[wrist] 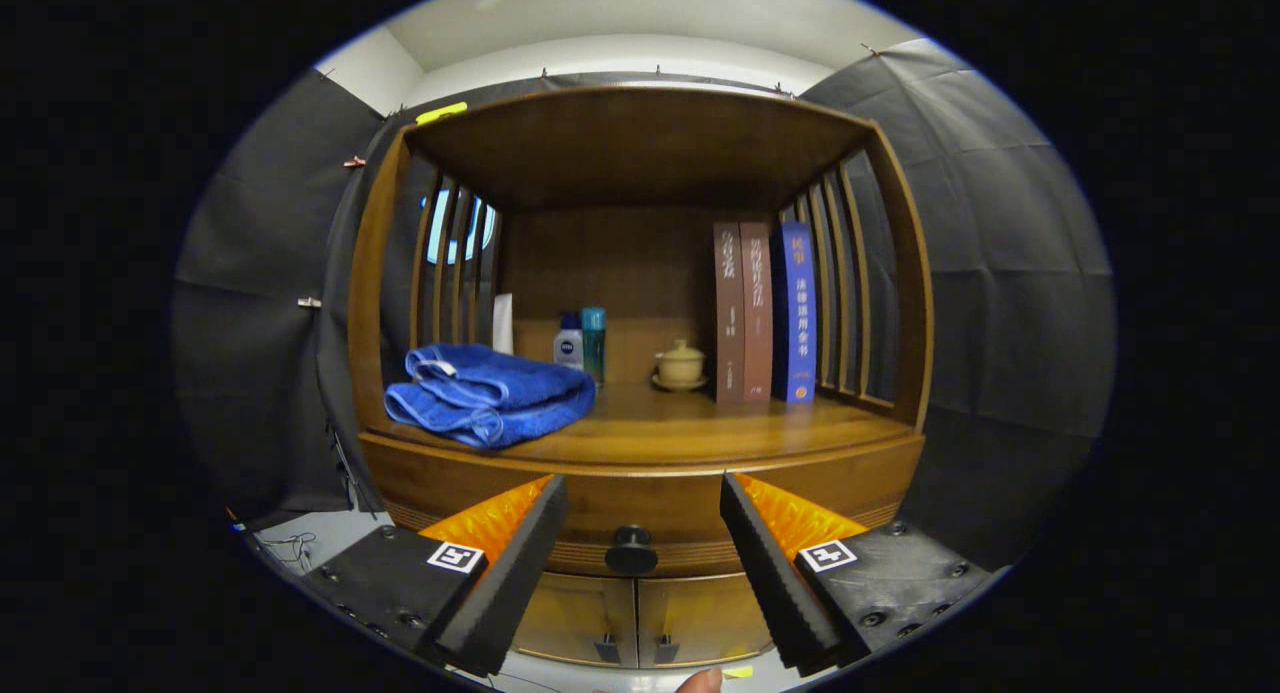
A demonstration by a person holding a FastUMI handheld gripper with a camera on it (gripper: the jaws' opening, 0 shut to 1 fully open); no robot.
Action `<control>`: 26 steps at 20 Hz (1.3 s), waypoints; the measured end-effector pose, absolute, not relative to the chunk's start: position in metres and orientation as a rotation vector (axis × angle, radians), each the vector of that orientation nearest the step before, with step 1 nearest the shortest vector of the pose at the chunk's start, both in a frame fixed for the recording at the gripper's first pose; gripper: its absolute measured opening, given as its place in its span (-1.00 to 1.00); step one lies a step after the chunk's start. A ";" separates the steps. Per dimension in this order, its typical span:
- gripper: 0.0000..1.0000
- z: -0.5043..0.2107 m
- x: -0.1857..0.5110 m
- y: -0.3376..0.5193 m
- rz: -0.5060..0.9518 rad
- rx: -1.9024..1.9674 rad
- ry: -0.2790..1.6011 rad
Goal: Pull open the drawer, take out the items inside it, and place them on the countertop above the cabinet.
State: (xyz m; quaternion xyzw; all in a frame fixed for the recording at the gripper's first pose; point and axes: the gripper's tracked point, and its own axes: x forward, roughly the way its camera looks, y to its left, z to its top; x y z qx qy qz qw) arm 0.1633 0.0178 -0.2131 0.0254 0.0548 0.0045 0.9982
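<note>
Your gripper [644, 493] is wide open right now, nothing between the fingers [520, 558], and it's lined up with the drawer knob [631, 550]. That round dark knob sits in the gap between the two fingertips and a bit beyond them, no contact on either side. The drawer [650, 508] itself is shut, its front flush with the wooden cabinet [905, 273], so you can't see what's inside.

Going off the knob as the landmark: the surface [700, 428] is right above it, and there's already stuff parked there. Up and to the left of the knob is a folded blue towel [487, 393] near the front edge. Further back, above the knob, stand a small white bottle [568, 345] and a teal bottle [593, 343], just beside each other. A little lidded cup [680, 363] on a saucer is above and slightly right. Right of that, three books [765, 313] stand upright, two brown and one blue.

Below the knob are two cabinet doors [640, 618], both closed. A fingertip [700, 681] peeks in under them.
</note>
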 end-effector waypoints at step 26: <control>-0.35 -0.295 0.131 0.021 -0.008 0.096 0.292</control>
